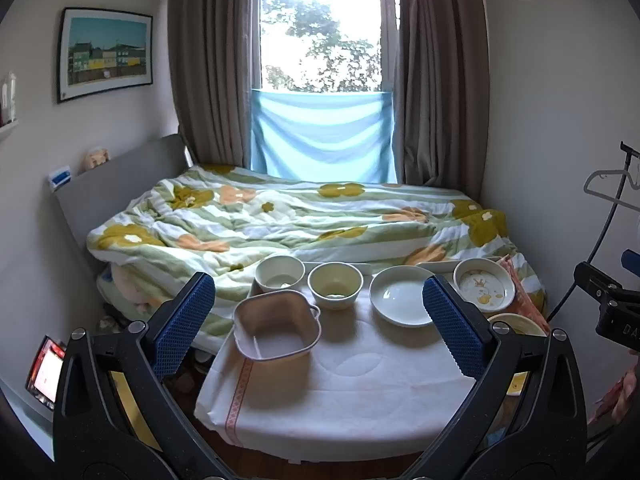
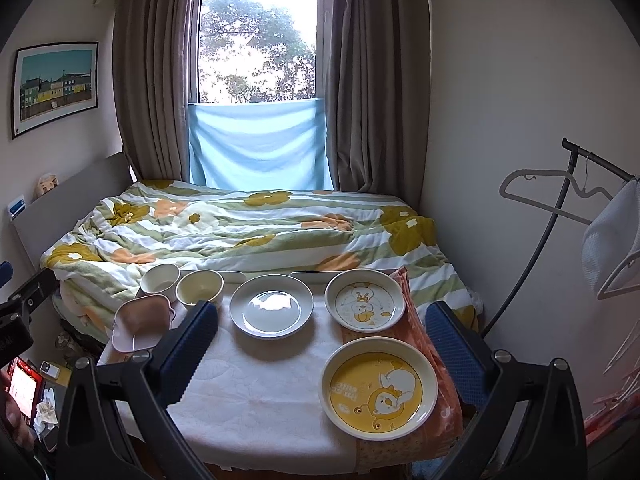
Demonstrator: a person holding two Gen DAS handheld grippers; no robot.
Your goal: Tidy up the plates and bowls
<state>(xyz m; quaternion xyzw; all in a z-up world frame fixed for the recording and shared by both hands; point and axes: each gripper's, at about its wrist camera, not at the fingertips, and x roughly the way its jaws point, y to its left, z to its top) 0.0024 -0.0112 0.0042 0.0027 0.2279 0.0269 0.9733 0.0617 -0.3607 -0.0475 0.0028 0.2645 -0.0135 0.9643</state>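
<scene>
Crockery all loose across the cloth-covered table (image 2: 260,400): three bowls (image 1: 335,285) far left, three plates (image 2: 378,387) right, nothing stacked yet. Left gripper (image 1: 318,320) and right gripper (image 2: 320,344) both hover spread wide, empty. Everything's left to do.

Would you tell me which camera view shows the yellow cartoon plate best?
The right wrist view: the yellow cartoon plate lies whole and unobstructed there. The left wrist view shows only a rim sliver behind the left gripper's finger.
</scene>
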